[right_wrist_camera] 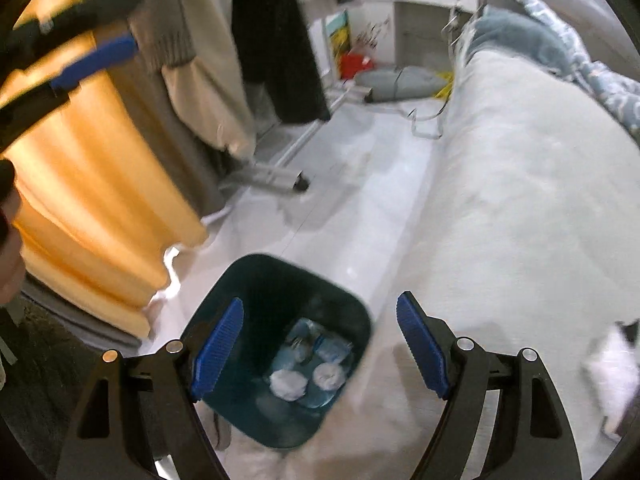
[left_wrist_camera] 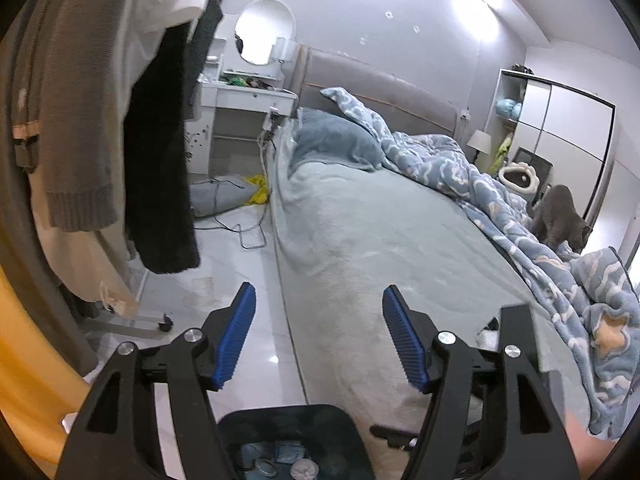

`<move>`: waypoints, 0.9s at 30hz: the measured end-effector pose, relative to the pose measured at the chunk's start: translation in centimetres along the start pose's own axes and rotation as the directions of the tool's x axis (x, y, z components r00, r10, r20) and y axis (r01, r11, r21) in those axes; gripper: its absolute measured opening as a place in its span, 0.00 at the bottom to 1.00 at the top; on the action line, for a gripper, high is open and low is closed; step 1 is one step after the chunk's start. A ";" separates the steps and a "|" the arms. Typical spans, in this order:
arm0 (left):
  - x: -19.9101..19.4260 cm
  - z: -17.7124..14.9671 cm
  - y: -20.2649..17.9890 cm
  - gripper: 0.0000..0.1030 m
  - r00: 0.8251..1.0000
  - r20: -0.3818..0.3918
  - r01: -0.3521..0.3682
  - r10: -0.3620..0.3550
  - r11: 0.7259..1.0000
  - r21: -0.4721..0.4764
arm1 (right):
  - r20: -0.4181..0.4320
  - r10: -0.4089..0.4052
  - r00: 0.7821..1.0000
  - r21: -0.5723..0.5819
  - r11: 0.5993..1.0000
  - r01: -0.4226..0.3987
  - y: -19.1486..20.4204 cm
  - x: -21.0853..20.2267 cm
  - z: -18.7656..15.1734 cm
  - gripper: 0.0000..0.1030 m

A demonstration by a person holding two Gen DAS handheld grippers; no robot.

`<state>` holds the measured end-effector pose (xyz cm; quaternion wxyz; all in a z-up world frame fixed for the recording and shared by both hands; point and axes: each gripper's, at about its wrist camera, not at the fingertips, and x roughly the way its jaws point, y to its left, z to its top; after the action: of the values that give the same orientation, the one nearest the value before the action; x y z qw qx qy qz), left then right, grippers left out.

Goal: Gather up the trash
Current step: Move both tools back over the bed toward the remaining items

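Observation:
A dark teal trash bin [right_wrist_camera: 256, 280] stands on the floor beside the bed, holding crumpled white paper balls [right_wrist_camera: 287, 384] and bluish packaging. My right gripper [right_wrist_camera: 320, 354] is open and empty, hovering above the bin's mouth. The bin also shows in the left wrist view [left_wrist_camera: 288, 416] at the bottom. My left gripper [left_wrist_camera: 319, 336] is open and empty, held above the bed's edge and pointing along the room. Its blue pad [right_wrist_camera: 96, 62] shows blurred at the upper left of the right wrist view.
A bed with a pale green sheet [left_wrist_camera: 380, 220] and a blue patterned duvet [left_wrist_camera: 500, 200] fills the right. A grey cat [left_wrist_camera: 558, 216] stands on the duvet. Clothes hang on a wheeled rack [left_wrist_camera: 100, 120] at left. An orange curtain [right_wrist_camera: 88, 184], white vanity [left_wrist_camera: 248, 96], floor cables [left_wrist_camera: 244, 232].

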<state>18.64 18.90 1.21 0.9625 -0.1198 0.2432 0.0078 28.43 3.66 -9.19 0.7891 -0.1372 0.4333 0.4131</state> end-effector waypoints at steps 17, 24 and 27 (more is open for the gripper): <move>3.4 -0.7 -7.9 0.74 0.995 -0.061 0.077 -0.073 0.994 0.071 | 0.173 -0.200 0.964 0.132 0.975 0.178 -8.0 -8.8 -3.0 0.79; 5.9 -1.7 -10.4 0.75 0.986 -0.131 0.118 -0.105 0.988 0.102 | 0.175 -0.303 0.937 0.223 0.939 0.262 -11.7 -11.0 -4.9 0.79; 6.9 -1.8 -11.3 0.76 0.984 -0.141 0.128 -0.110 0.984 0.125 | 0.152 -0.343 0.927 0.258 0.919 0.298 -12.9 -11.3 -5.6 0.81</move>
<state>24.72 7.23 -1.01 0.9486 -0.0696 0.2995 -0.0745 31.95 -13.63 -5.32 0.8952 -0.0733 0.3706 0.2363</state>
